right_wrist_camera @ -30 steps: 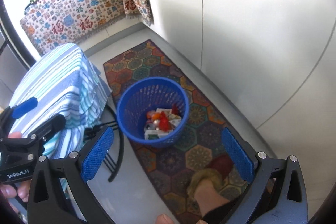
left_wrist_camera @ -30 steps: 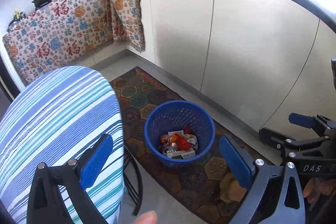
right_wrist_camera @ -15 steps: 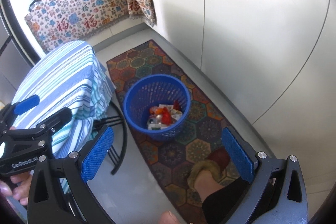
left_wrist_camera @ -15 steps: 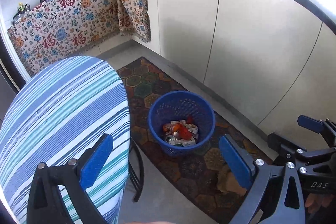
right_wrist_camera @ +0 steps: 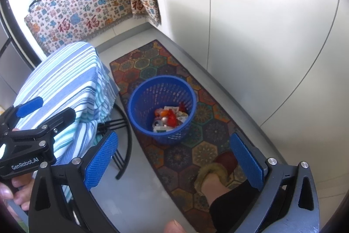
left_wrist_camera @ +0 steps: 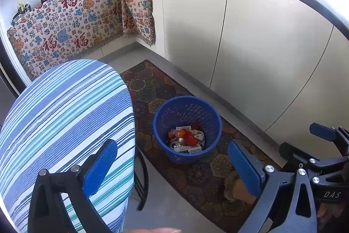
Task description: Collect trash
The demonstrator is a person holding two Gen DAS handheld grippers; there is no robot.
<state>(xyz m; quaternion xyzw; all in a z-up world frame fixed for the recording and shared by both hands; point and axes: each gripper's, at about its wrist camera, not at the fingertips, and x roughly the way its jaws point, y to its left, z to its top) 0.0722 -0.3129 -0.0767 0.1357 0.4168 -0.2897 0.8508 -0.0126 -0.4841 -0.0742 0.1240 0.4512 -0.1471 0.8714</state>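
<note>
**Blue basket holds the trash; both claws wide and empty**

Left wrist view: the left gripper (left_wrist_camera: 172,169) is spread wide, holding nothing. Beyond it a blue basket (left_wrist_camera: 209,115) stands upright on a patterned rug (left_wrist_camera: 152,88). Inside lies the trash (left_wrist_camera: 186,140): a crushed can, small cartons and red-orange wrappers. A striped cloth (left_wrist_camera: 65,119) covers a table at left. The right gripper's fingers (left_wrist_camera: 321,132) show at the right edge.

Right wrist view: the right gripper (right_wrist_camera: 173,159) is also wide and empty. The basket (right_wrist_camera: 139,99) sits between table and white cabinets (right_wrist_camera: 250,25), the trash (right_wrist_camera: 170,118) at its bottom. A slippered foot (right_wrist_camera: 214,171) rests on the rug.
</note>
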